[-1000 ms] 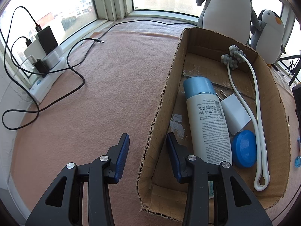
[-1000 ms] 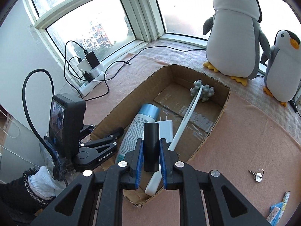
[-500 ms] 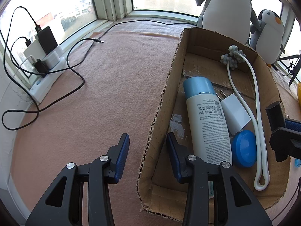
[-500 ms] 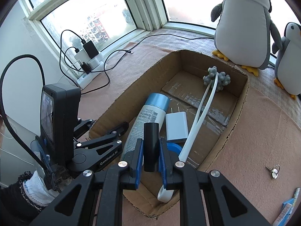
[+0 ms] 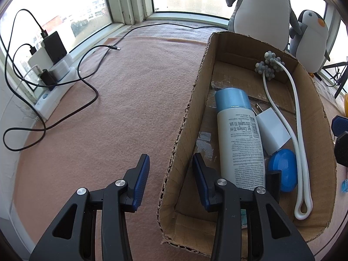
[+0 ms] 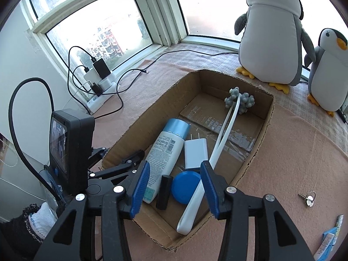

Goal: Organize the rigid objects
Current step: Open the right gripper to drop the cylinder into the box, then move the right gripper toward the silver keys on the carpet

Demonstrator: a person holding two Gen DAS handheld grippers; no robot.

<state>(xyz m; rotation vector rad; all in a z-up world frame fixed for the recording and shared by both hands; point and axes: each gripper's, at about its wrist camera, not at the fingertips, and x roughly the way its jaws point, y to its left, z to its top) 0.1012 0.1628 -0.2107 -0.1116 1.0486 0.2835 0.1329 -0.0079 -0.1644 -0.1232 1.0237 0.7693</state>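
Note:
A cardboard box (image 5: 184,130) (image 6: 258,141) lies on the pink cloth. In it lie a white spray can with a blue cap (image 5: 239,139) (image 6: 165,152), a white plug charger (image 5: 271,132) (image 6: 195,154), a blue round lid (image 5: 283,169) (image 6: 184,188) and a white looped wand with a grey knobbly head (image 5: 298,134) (image 6: 224,139). A black cylinder (image 6: 163,192) (image 5: 274,182) lies loose beside the lid. Above it my right gripper (image 6: 175,170) has its jaws opening, touching nothing. My left gripper (image 5: 170,163) stands astride the box's near-left wall, pads apart from it.
Two plush penguins (image 6: 274,37) (image 6: 328,71) stand behind the box. A power strip with chargers (image 5: 52,80) and black cables (image 5: 91,87) lie at the left by the window. A key (image 6: 307,199) and small packets (image 6: 328,239) lie right of the box.
My right gripper came over the box and opened. The black cylinder left its pads and now lies in the box. The left gripper has not moved.

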